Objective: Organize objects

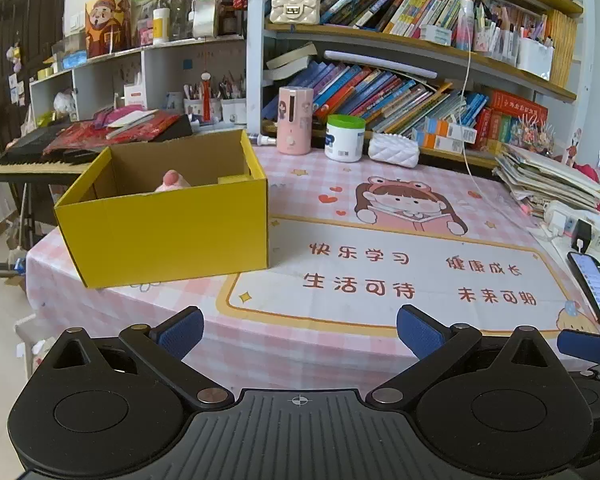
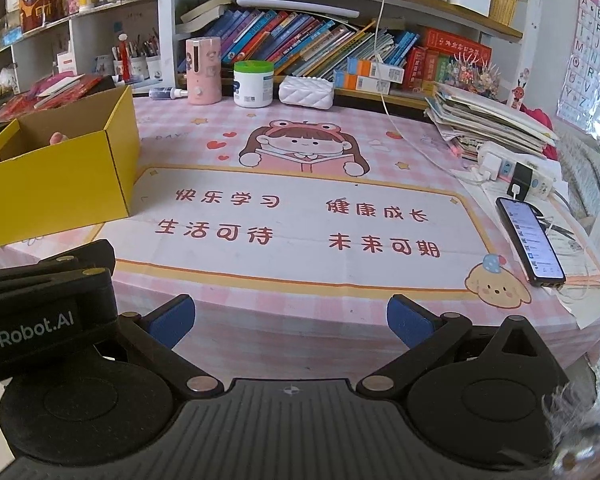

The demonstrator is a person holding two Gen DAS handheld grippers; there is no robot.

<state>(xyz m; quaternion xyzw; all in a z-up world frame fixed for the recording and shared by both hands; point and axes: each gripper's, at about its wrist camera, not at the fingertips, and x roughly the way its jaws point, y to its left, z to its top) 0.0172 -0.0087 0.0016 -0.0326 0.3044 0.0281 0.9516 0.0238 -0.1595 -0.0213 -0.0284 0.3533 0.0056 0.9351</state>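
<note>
Right, count from my two feeds: one yellow cardboard box [image 1: 162,216], open top, sitting at about 10 o'clock on the table from the left wrist view. One pink plush item [image 1: 171,181] pokes up inside it near the front wall; only its top shows, so I can't tell what it is.

Left gripper [image 1: 300,330]: fingers wide apart, nothing between the blue pads [image 1: 182,334], hovering over the near table edge. Right gripper [image 2: 291,320]: same, spread wide and empty, just beside the left one; the left unit's black body fills my 9 o'clock in the right view.

Back row, 12 o'clock: one pink cylinder dispenser [image 1: 295,120], one white tub with green lid [image 1: 345,138], one white quilted pouch [image 1: 394,150], side by side and upright. One small bottle [image 2: 168,92] lies flat just left of the dispenser.

At 3 o'clock: one phone [image 2: 530,240] lying flat with its screen lit, one white power strip [image 2: 516,168] behind it, one stack of papers [image 1: 548,180] further back.

Surface: pink checked tablecloth [image 1: 320,344] with a cartoon girl print and four groups of red characters in the middle. That middle area is bare.

Room: two-tier bookshelf [image 1: 420,46] packed with books behind the table, one cream handbag [image 1: 295,6] on its upper shelf, one keyboard [image 1: 32,162] at 10 o'clock beyond the box, alphabet poster [image 2: 592,52] on the wall at 2 o'clock.
</note>
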